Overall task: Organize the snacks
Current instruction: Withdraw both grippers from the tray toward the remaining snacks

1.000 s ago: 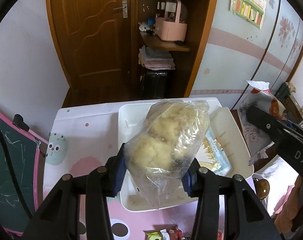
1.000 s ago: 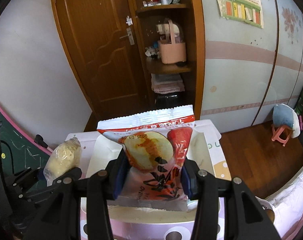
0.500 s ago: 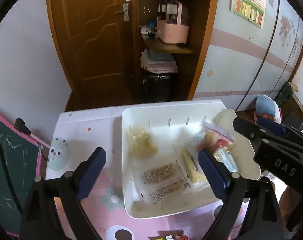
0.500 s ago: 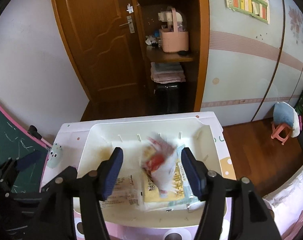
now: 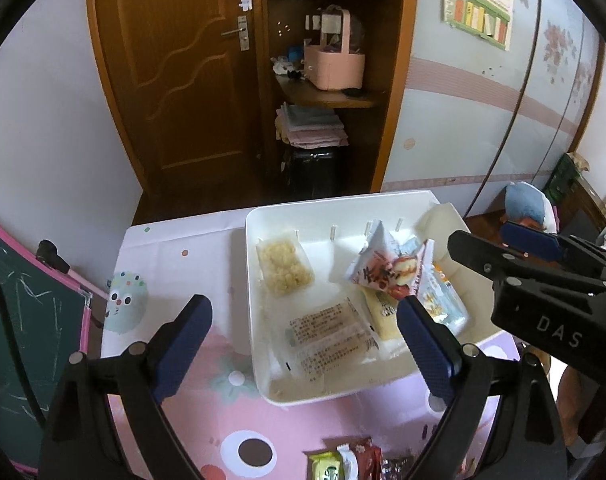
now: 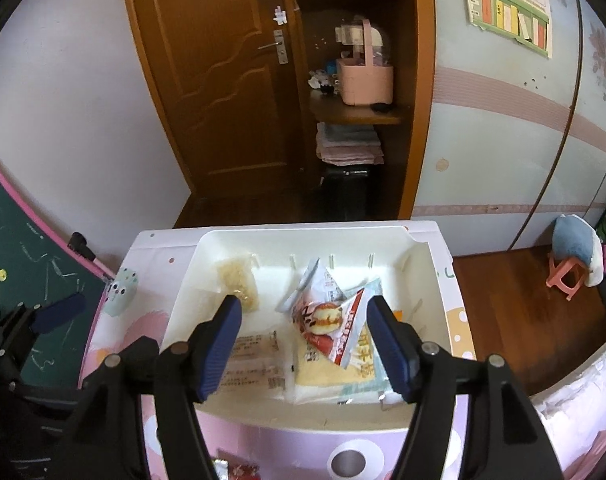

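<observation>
A white tray [image 5: 303,202] [image 6: 303,234] sits on the pink patterned table. Inside it a clear bag of pale yellow snack [image 5: 285,266] [image 6: 239,280] lies at the far left. A red and white packet [image 5: 387,274] [image 6: 327,320] rests tilted on a yellow packet [image 5: 383,316] [image 6: 323,376]. Clear wrapped bars [image 5: 327,336] [image 6: 255,364] lie near the front. My left gripper [image 5: 303,304] hangs wide open above the tray's front left, holding nothing. My right gripper [image 6: 305,304] hovers over the red packet, jaws opening, its pads apart from the packet.
Several small snack packets [image 5: 343,460] [image 6: 231,472] lie at the table's near edge. A green chalkboard with a pink frame [image 5: 23,320] stands to the left. Behind the table are a wooden door, shelves with a pink basket [image 6: 365,80], and a small stool [image 6: 571,276] at right.
Both grippers opened and let go. The clear bag dropped into the tray's far left, the red packet fell onto the yellow packet. The left gripper drew back a little.
</observation>
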The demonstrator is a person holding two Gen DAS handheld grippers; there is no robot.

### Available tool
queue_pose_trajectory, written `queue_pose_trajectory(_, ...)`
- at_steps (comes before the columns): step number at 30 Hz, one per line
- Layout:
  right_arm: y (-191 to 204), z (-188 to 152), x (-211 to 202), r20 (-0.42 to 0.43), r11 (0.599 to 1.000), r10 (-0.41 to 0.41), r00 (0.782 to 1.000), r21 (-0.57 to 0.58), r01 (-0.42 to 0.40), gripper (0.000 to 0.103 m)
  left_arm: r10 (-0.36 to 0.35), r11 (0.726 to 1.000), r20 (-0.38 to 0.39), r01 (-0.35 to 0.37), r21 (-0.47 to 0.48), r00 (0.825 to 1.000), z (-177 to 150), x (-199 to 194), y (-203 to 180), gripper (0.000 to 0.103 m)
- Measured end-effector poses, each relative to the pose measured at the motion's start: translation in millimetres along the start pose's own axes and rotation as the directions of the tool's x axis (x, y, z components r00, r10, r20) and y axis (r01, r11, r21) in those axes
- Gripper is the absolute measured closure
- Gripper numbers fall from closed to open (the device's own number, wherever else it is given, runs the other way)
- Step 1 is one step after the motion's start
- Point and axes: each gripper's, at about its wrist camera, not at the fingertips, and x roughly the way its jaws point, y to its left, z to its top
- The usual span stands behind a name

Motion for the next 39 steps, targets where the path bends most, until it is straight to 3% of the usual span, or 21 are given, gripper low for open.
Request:
queue_pose_trajectory(18,29,-48,-119,0.101,0.996,0.016,0.995,-0.093,-0.007,0.038,-0.009,1.0,0.057,0.008,0.021,0.998,-49,-115,0,0.01)
queue_pose_trajectory(27,44,-89,-177,0.139,0.989,0.023,0.99,-0.149,-0.002,0.038,-0.02,0.998,0.082,0.015,0.063,0.996,-97,-175,-4,0.007)
queue_pose_trajectory(39,47,-152,-193,0.105,0.985,0.032,0.994,-0.174,-0.014,0.038,-0.032,0.997,0.016,0.031,0.073,0.999,-166,-187,7,0.007)
